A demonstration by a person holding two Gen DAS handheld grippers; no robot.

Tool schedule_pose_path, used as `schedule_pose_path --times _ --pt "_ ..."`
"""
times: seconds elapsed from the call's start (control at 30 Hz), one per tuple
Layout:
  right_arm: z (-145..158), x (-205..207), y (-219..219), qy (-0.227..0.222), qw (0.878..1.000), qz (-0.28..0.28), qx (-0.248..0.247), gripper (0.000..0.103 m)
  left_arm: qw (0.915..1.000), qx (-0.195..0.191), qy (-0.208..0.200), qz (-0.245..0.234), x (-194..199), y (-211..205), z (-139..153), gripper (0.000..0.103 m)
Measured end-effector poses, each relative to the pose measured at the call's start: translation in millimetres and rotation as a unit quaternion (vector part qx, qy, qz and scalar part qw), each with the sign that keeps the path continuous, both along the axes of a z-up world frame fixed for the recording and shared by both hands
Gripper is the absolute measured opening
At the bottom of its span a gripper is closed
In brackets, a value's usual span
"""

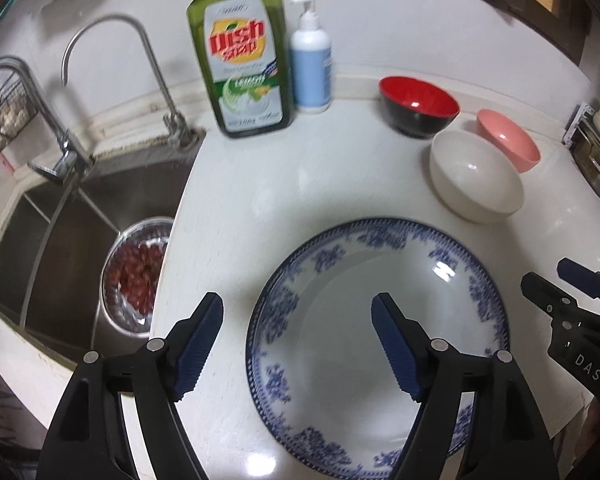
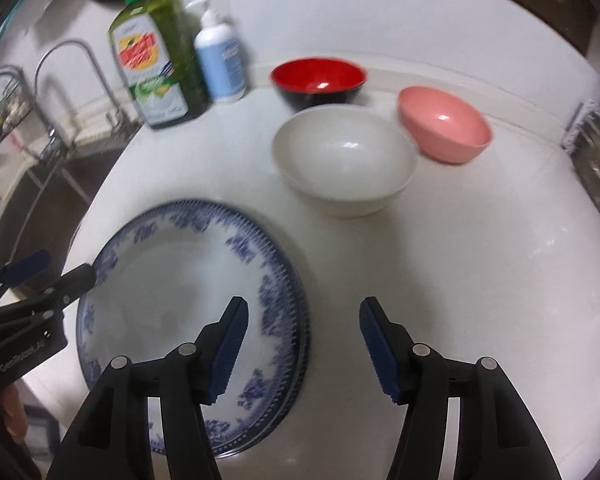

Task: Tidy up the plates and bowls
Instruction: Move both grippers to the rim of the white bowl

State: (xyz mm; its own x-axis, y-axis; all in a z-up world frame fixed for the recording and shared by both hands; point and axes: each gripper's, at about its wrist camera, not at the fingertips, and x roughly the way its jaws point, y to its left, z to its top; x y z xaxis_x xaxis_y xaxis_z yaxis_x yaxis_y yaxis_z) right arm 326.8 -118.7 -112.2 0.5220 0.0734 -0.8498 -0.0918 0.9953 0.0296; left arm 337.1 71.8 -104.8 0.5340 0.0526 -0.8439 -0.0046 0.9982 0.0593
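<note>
A stack of blue-patterned white plates (image 1: 332, 340) (image 2: 160, 280) lies on the white counter (image 2: 460, 280). My left gripper (image 1: 298, 304) hovers open over the stack's left rim, one finger outside the rim and one over the plate well, touching nothing. My right gripper (image 2: 303, 306) is open across the stack's right rim in the same way, its pads off the plate. Each gripper shows in the other's view: the right gripper (image 1: 546, 274) and the left gripper (image 2: 70, 264). Behind the stack stand a white bowl (image 1: 476, 176) (image 2: 344, 164), a pink bowl (image 1: 508, 140) (image 2: 444, 128) and a red-and-black bowl (image 1: 418, 104) (image 2: 318, 80).
A steel sink (image 1: 60, 220) lies left of the counter, with a metal colander of red fruit (image 1: 136, 272) in it and taps (image 1: 112, 40) behind. A green dish soap bottle (image 1: 240, 64) and a pump bottle (image 1: 310, 64) stand at the back wall. A metal rack (image 1: 596, 152) borders the right.
</note>
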Motion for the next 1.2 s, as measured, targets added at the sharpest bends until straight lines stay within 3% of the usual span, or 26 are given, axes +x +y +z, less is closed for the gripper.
schedule_pose_path --times 0.17,0.43,0.73,1.2 --pt "11 3 -9 -0.028 0.999 -0.008 -0.038 0.059 0.9997 0.004 -0.011 -0.020 11 -17 7 0.077" --pt "21 12 -38 -0.027 0.999 -0.029 -0.012 0.059 0.9983 0.009 -0.022 -0.053 29 -44 15 0.077" --pt "31 30 -53 -0.047 0.997 -0.049 -0.038 0.064 0.9960 0.004 -0.027 -0.085 59 -68 22 0.077" --pt "25 70 -76 -0.035 0.997 -0.066 -0.015 0.064 0.9928 -0.004 0.005 -0.119 117 -92 3 0.076"
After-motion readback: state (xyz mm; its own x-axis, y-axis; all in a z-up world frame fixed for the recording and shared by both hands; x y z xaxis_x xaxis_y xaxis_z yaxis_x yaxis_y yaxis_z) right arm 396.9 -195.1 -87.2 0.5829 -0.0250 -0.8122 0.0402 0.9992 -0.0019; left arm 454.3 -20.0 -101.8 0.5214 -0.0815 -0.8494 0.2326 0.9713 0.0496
